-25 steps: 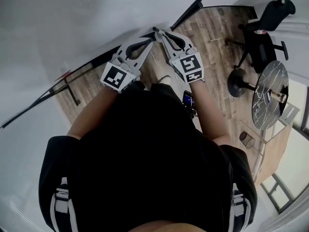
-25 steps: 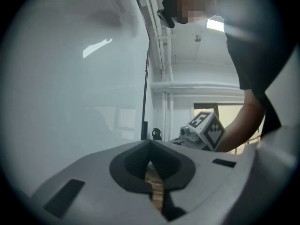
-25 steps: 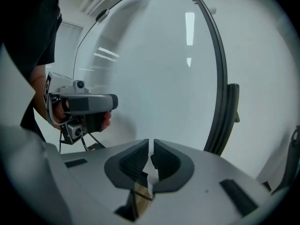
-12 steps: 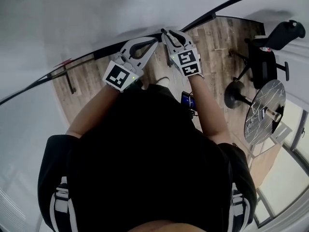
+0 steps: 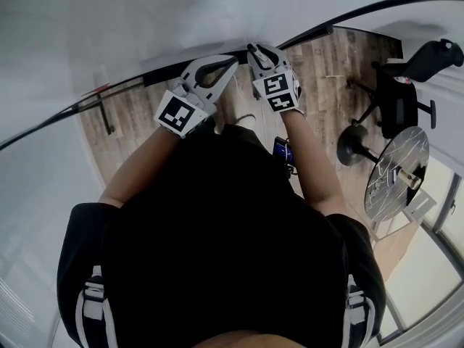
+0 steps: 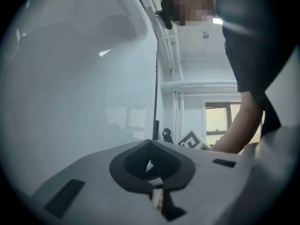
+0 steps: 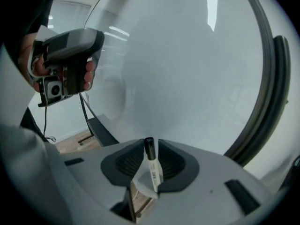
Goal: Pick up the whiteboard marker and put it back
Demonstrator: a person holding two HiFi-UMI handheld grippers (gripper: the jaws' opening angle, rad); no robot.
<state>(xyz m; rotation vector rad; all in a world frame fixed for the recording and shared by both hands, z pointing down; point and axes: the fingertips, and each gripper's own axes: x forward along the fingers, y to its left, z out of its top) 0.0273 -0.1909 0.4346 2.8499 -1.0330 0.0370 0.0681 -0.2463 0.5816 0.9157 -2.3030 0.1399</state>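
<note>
The whiteboard marker (image 7: 151, 165), white with a black cap, stands upright between my right gripper's (image 7: 150, 146) jaws. The jaws are opening, and a slit of light shows beside the marker's left side. In the head view my right gripper (image 5: 254, 48) points down at the dark lower edge (image 5: 312, 31) of the whiteboard (image 5: 145, 20); the marker is hidden there. My left gripper (image 5: 235, 58) hangs just to its left with the tips together and nothing between them. The left gripper view shows those tips (image 6: 150, 144) meeting in front of the board (image 6: 70, 78).
A black office chair (image 5: 406, 78) and a round table (image 5: 395, 172) stand on the wooden floor (image 5: 319, 71) at the right. The board stand's foot (image 5: 105, 118) is at the left. The person's dark torso fills the lower head view.
My right gripper has shifted toward the board's lower edge and a little to the right. The left gripper has hardly moved. The head view has swung slightly.
</note>
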